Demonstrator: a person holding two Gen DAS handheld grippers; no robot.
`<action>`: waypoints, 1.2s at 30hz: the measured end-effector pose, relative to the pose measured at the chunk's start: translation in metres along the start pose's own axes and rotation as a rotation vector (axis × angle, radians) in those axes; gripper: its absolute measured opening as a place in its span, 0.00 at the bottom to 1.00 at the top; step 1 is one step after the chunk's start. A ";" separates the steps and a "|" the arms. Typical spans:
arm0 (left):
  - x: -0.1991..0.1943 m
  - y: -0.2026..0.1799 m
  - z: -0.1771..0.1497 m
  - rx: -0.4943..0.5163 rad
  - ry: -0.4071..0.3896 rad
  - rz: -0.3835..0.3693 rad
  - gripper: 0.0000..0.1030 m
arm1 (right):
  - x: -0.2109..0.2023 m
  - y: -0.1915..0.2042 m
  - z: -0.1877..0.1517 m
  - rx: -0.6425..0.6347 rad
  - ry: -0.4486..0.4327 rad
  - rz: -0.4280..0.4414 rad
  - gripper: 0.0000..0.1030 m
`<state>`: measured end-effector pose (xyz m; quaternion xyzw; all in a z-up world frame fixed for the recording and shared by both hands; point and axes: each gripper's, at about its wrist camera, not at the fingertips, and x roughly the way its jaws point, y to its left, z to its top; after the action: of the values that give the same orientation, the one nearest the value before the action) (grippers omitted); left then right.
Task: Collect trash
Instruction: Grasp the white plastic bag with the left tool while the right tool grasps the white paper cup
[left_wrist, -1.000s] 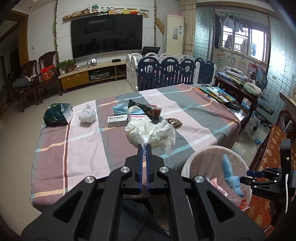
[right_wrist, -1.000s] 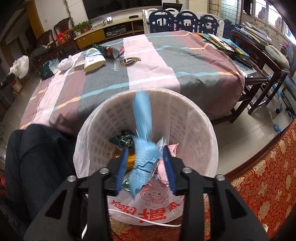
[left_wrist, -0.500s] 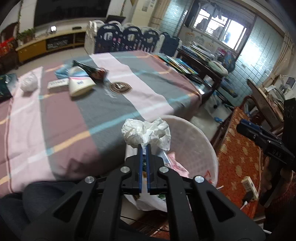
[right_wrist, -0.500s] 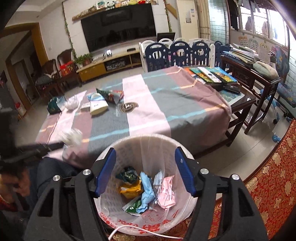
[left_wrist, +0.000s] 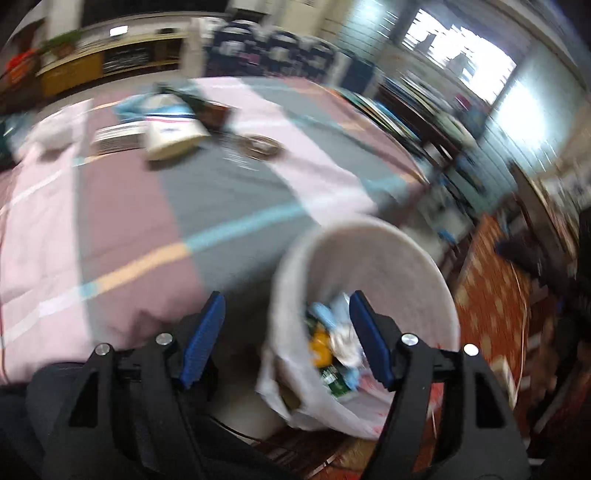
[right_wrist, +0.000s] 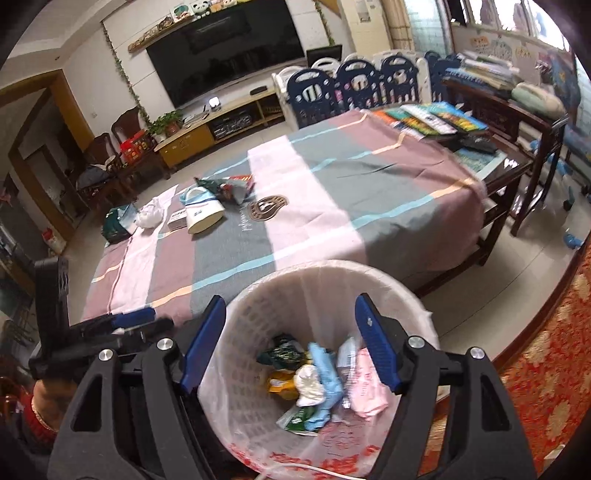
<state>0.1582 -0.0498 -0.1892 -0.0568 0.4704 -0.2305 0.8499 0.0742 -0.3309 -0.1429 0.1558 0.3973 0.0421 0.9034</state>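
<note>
Opening wide and empty, left gripper (left_wrist: 286, 332) and right gripper (right_wrist: 291, 343) above bin (right_wrist: 402, 291); white wad (right_wrist: 308, 384) inside at 6 o'clock; table (right_wrist: 314, 229) litter at 11.

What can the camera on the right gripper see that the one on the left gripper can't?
Only the right wrist view shows the big black television and the left gripper, seen from outside. Only the left wrist view shows a bright window, though blurred. Both share the white plastic waste basket with trash inside, the striped tablecloth, and open jaws with nothing between them; both are opening.
</note>
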 end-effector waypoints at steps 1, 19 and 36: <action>-0.003 0.019 0.006 -0.052 -0.025 0.032 0.68 | 0.008 0.007 0.002 -0.005 0.013 0.010 0.69; 0.051 0.286 0.212 -0.400 -0.197 0.412 0.95 | 0.229 0.153 0.090 -0.223 0.129 0.077 0.69; 0.092 0.324 0.208 -0.372 -0.112 0.328 0.29 | 0.362 0.211 0.124 -0.433 0.121 -0.013 0.87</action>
<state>0.4812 0.1717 -0.2478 -0.1475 0.4598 0.0045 0.8756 0.4212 -0.0896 -0.2529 -0.0471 0.4332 0.1299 0.8906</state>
